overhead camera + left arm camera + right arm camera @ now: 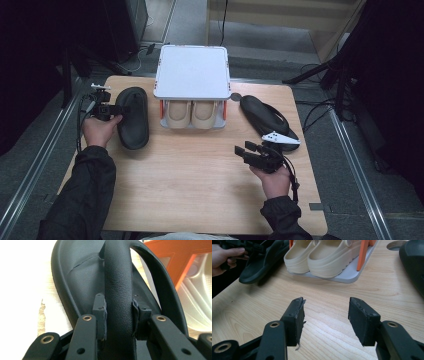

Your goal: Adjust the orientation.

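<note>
On the worktop's left side, the left tool (119, 315) pinches the black sandal's (133, 117) strap (119, 285). Right tool (325, 312) gapes wide, holding nothing

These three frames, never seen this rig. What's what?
No robot: a person holds a two-jaw gripper in each hand. The high view looks down on the wooden table. The other two come from cameras riding on the grippers, looking along their jaws.

On the table: a white rack holding beige clogs, and a black sandal on each side.

The left gripper is shut on the strap of the left sandal. The right gripper is open above bare table, the right sandal beyond it.
</note>
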{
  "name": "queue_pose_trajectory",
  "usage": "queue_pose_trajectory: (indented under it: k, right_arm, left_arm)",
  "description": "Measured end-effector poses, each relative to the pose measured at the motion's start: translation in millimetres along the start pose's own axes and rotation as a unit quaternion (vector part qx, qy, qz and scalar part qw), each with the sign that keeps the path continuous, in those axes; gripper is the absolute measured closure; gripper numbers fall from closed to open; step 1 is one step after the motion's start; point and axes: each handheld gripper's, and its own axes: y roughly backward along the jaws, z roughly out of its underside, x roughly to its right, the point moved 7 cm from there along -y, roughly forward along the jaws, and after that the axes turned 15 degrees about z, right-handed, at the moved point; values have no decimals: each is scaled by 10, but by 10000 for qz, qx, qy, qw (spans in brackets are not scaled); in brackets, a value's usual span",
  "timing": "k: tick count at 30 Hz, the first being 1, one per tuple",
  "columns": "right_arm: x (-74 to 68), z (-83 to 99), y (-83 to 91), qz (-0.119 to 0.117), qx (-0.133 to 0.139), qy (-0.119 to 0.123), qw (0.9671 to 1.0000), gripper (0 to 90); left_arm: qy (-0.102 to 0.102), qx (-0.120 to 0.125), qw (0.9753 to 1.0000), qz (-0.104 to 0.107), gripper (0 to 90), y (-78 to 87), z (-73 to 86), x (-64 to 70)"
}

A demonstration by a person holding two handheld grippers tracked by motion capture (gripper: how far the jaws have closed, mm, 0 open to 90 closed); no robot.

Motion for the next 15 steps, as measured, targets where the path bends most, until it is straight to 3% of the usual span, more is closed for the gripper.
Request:
queue_pose_trajectory:
  k: [7, 15]
  right_arm:
    - [-1, -5, -6, -17, -5, -12, 10000, 472]
    - [-9, -27, -27, -41, -15, 30, 10000, 470]
  left_arm:
    - [-186, -66, 9998, -15, 700, 132, 22, 77]
    - [-166, -13, 9996, 220, 700, 260, 87, 197]
